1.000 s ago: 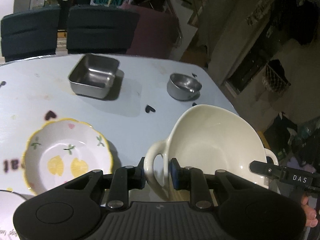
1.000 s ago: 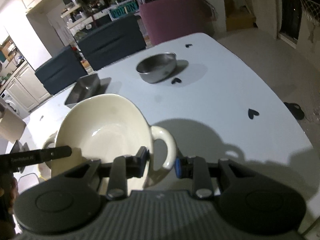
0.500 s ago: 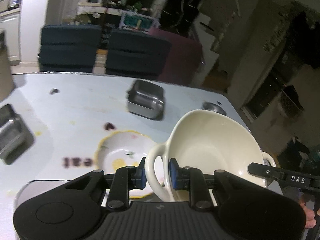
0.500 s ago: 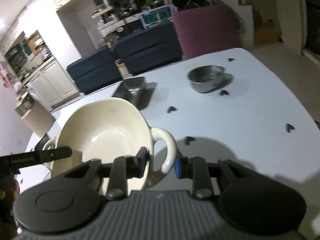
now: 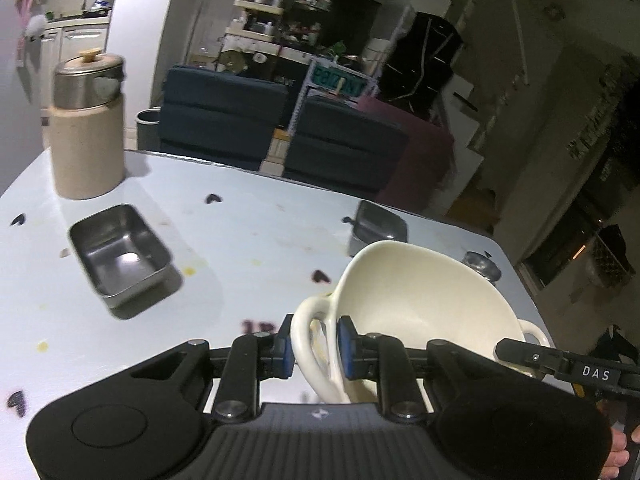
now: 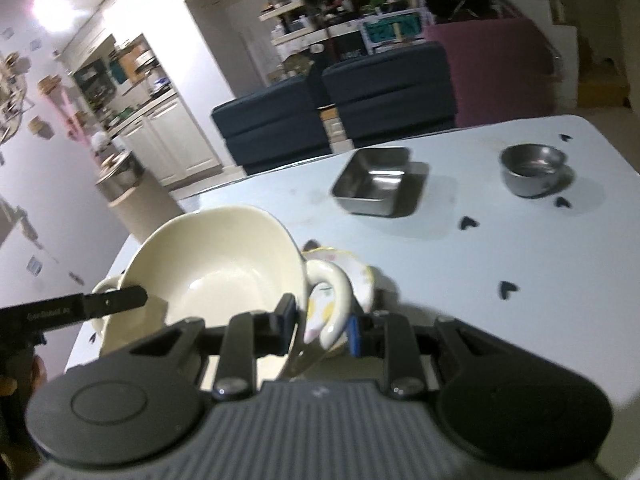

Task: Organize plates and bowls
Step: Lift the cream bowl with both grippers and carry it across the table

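Note:
A cream two-handled bowl point(image 5: 420, 304) hangs tilted above the pale blue table point(image 5: 248, 240), carried between both grippers. My left gripper point(image 5: 314, 340) is shut on its left loop handle point(image 5: 304, 344). In the right wrist view the same bowl point(image 6: 216, 268) fills the left side, and my right gripper point(image 6: 322, 322) is shut on its right handle point(image 6: 332, 308). A lemon-patterned plate point(image 6: 362, 276) lies on the table just under that handle, mostly hidden by the bowl. Each view shows the other gripper's finger at the bowl's far handle.
A rectangular steel tray point(image 5: 120, 256) and a beige canister with a steel lid point(image 5: 86, 128) stand at the left. A square steel container point(image 6: 376, 180) and a small round steel bowl point(image 6: 532, 168) sit toward the far right. Dark chairs point(image 5: 224, 120) line the table's far edge.
Both grippers carried the bowl leftward across the table and slightly up. The lemon plate slid under the bowl; the steel tray and canister came into the left view.

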A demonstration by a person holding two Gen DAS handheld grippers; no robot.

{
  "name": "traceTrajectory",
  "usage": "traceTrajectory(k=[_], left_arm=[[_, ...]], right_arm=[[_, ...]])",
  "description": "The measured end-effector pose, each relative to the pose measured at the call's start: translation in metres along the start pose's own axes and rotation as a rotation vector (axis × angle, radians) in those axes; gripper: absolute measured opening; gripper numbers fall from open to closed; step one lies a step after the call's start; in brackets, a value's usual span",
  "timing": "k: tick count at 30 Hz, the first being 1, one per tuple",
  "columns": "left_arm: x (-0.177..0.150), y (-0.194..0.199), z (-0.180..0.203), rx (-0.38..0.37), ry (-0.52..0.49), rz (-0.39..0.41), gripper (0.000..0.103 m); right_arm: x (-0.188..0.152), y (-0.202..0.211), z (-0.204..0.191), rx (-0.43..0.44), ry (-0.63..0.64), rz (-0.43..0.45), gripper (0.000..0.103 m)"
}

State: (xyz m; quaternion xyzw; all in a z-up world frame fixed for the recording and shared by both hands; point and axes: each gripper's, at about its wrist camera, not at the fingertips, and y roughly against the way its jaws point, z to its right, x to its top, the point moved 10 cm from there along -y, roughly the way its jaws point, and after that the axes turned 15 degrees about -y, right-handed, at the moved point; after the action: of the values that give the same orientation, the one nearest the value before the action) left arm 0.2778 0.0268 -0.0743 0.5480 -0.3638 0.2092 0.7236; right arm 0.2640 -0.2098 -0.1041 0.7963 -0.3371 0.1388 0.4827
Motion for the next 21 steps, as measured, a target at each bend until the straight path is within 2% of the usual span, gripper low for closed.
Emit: traceTrajectory(k=[11, 21], left_arm=[[-0.029, 0.024, -0.046, 0.044, 0.049, -0.008, 0.023], [-0.058, 0.032, -0.071, 0.058, 0.072, -0.043, 0.023]], right_arm=[[-0.02, -0.013, -0.032, 0.031, 0.055, -0.047, 0.03], [-0.046, -0.028, -0.046, 0.034, 0.076, -0.114, 0.03]])
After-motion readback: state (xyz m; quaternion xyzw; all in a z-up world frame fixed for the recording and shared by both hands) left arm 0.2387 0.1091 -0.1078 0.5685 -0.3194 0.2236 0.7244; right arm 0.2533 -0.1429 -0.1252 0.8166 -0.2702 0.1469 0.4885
